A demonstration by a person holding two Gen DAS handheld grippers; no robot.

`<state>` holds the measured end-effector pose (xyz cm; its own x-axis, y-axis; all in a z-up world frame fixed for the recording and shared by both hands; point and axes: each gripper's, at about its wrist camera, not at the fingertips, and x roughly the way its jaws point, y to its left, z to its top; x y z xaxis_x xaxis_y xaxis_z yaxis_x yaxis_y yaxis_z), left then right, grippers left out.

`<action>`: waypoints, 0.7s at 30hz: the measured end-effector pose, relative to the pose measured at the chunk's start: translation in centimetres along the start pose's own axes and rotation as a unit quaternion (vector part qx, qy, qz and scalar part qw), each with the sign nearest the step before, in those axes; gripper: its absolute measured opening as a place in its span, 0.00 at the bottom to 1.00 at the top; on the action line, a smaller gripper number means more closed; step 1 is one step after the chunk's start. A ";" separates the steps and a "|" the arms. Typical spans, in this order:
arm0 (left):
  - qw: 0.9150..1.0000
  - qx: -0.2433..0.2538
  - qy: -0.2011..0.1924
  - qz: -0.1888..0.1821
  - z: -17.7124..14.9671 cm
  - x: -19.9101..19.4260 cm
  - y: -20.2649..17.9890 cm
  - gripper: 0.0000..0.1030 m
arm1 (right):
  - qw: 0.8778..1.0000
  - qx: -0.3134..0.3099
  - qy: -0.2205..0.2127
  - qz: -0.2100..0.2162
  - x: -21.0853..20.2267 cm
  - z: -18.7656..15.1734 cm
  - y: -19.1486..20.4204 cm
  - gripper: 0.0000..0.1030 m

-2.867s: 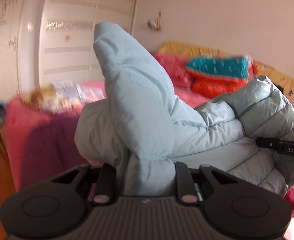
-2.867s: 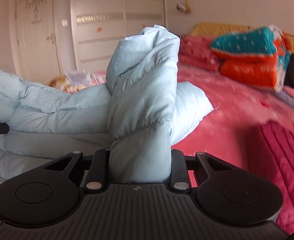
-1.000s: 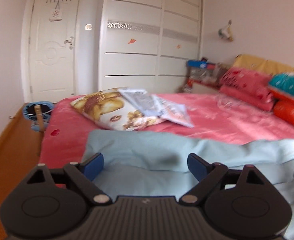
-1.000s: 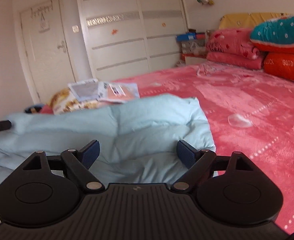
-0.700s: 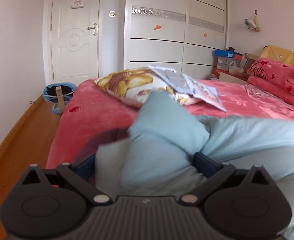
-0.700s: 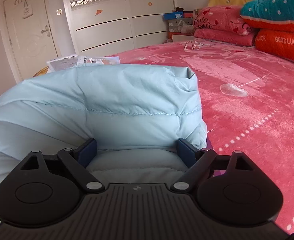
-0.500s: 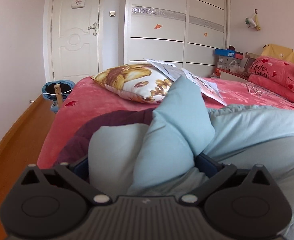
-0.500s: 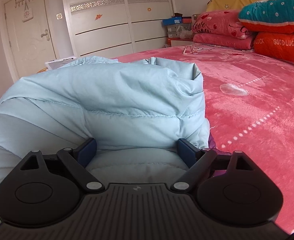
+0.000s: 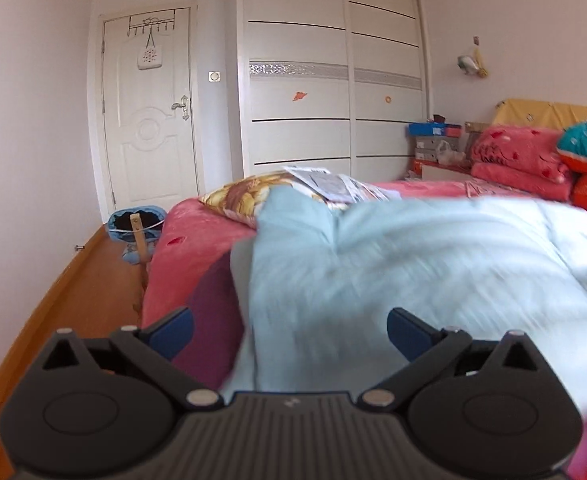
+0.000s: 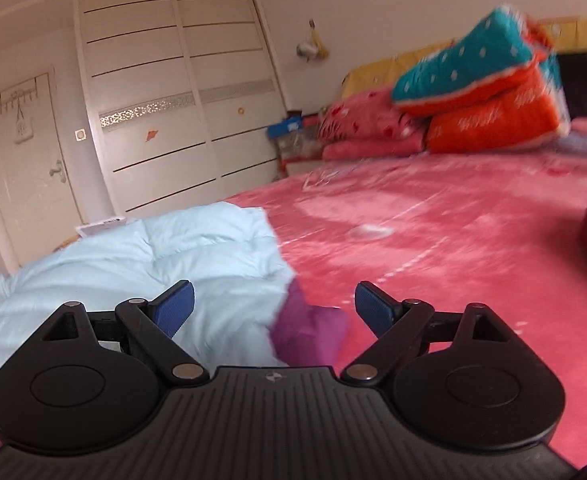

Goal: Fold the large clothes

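Both grippers now off jacket (image 9: 413,264): left gripper (image 9: 289,330) and right gripper (image 10: 273,306) fingers spread wide, empty. Jacket lies folded on bed (image 10: 453,232), near left edge. Fold apparently laid; smoothing or next fold likely follows.

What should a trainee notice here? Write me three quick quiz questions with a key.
1. True or false: the left gripper is clamped on the light blue puffer jacket.
2. What lies under the jacket's near corner, between the right gripper's open jaws: A) purple fabric, B) a hanger, C) a book?
3. Fill in: the jacket lies on a ____ bedspread.

Key: 1. False, both grippers are open. 2. A. 3. Pink.
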<state>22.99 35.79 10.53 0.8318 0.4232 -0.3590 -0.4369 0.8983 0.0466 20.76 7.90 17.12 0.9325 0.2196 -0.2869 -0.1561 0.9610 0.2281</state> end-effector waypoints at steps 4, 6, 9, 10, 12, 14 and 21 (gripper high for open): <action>1.000 0.011 0.006 -0.010 -2.7 -5.6 -1.1 0.99 | 0.999 0.005 0.040 -0.009 -5.2 -1.8 -0.9 1.00; 1.000 0.012 0.012 -0.015 -3.7 -8.4 -1.6 0.99 | 0.998 0.000 0.048 -0.027 -8.9 -2.9 -0.8 1.00; 0.999 0.010 0.024 -0.040 -4.4 -12.9 -1.9 0.99 | 0.995 -0.005 0.067 -0.068 -13.6 -4.0 -0.2 1.00; 0.999 0.007 0.025 -0.046 -4.5 -14.6 -1.9 0.99 | 0.995 -0.004 0.070 -0.074 -15.2 -4.2 -0.1 1.00; 0.998 0.002 0.027 -0.062 -4.6 -17.9 -1.8 0.99 | 0.994 -0.002 0.073 -0.087 -19.2 -4.6 0.5 1.00; 0.997 0.007 0.034 -0.072 -4.8 -21.0 -1.7 0.99 | 0.991 0.003 0.081 -0.104 -22.5 -5.3 0.6 1.00; 0.996 0.033 0.021 -0.079 -4.4 -30.4 -0.1 0.99 | 0.990 -0.007 0.074 -0.122 -32.0 -4.5 2.2 1.00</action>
<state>-3.76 22.29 17.29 0.8729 0.2728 -0.4045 -0.2782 0.9594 0.0467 -10.87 3.75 22.60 0.8852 0.0011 -0.4651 0.0633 0.9904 0.1228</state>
